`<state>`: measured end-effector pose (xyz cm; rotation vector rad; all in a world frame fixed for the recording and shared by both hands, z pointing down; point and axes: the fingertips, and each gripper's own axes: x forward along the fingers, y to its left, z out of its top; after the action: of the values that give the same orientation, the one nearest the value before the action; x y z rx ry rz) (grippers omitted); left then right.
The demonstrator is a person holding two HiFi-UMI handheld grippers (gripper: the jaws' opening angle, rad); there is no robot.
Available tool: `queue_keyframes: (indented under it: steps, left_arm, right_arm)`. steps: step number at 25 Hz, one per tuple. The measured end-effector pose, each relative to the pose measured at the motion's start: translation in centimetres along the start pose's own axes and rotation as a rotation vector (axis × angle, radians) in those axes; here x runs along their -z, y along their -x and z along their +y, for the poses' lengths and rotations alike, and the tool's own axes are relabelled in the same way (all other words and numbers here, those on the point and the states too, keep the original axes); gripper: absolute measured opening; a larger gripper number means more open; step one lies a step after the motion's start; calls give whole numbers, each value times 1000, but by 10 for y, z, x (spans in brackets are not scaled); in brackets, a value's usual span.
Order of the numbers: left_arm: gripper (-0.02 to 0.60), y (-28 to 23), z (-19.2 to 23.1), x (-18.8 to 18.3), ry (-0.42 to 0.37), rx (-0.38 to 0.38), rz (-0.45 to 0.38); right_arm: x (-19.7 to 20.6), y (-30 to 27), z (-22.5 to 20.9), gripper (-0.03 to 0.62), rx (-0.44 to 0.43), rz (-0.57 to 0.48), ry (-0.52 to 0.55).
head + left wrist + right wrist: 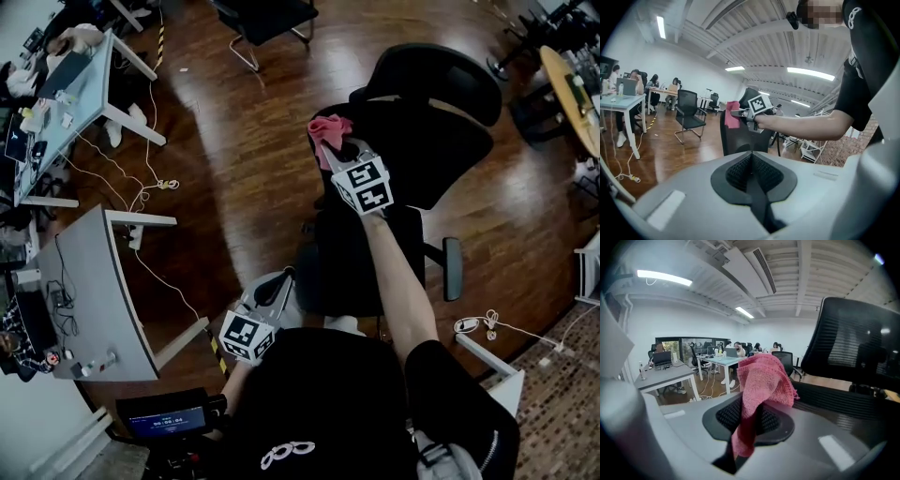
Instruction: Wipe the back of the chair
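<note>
Head view: the right hand-held gripper [340, 156] is extended forward on an outstretched arm, with a pink cloth [328, 129] bunched at its tips. The cloth sits at the upper edge of the chair back [441, 145], just below the headrest [441, 80]. Whether the cloth is touching the chair back cannot be confirmed. The left hand-held gripper [274, 292] is held low, close to the body and well apart from the chair back, over the wooden floor [234, 141]. A grey tabletop [94, 300] stands to the left.

Left gripper view: the jaws are clenched together with nothing between them [752, 173]. Beyond them, the right hand-held gripper [740, 113] holds the cloth [731, 115] against the top of the black chair back [738, 140].

Right gripper view: the jaws are clamped on the cloth [761, 378]. One fold hangs down between the jaws [749, 417] and the rest bulges above them. The mesh chair back [843, 404] lies just to the right, with the headrest [858, 341] above it.
</note>
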<state>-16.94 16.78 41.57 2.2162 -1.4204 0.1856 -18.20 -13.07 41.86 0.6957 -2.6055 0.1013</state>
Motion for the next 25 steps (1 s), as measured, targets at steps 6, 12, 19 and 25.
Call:
queue_keyframes:
  steps: [6,12,19,25]
  left_arm:
    - [-12,-6,-2,-9,8,-50,3]
    - [-12,-22,0,-10,-2,-53,29]
    - [-12,-51,-12,-19,-26,-9,58]
    - [-12,-76,-32,-21,-46,41,85]
  right_arm:
    - [1,-25,-16,49,-25,25,-30]
    - [6,-21,-35,49,-10,23,-51]
    - [24,19,-94,49,86,26,-108]
    - [46,66,-157,49,193,31,-167]
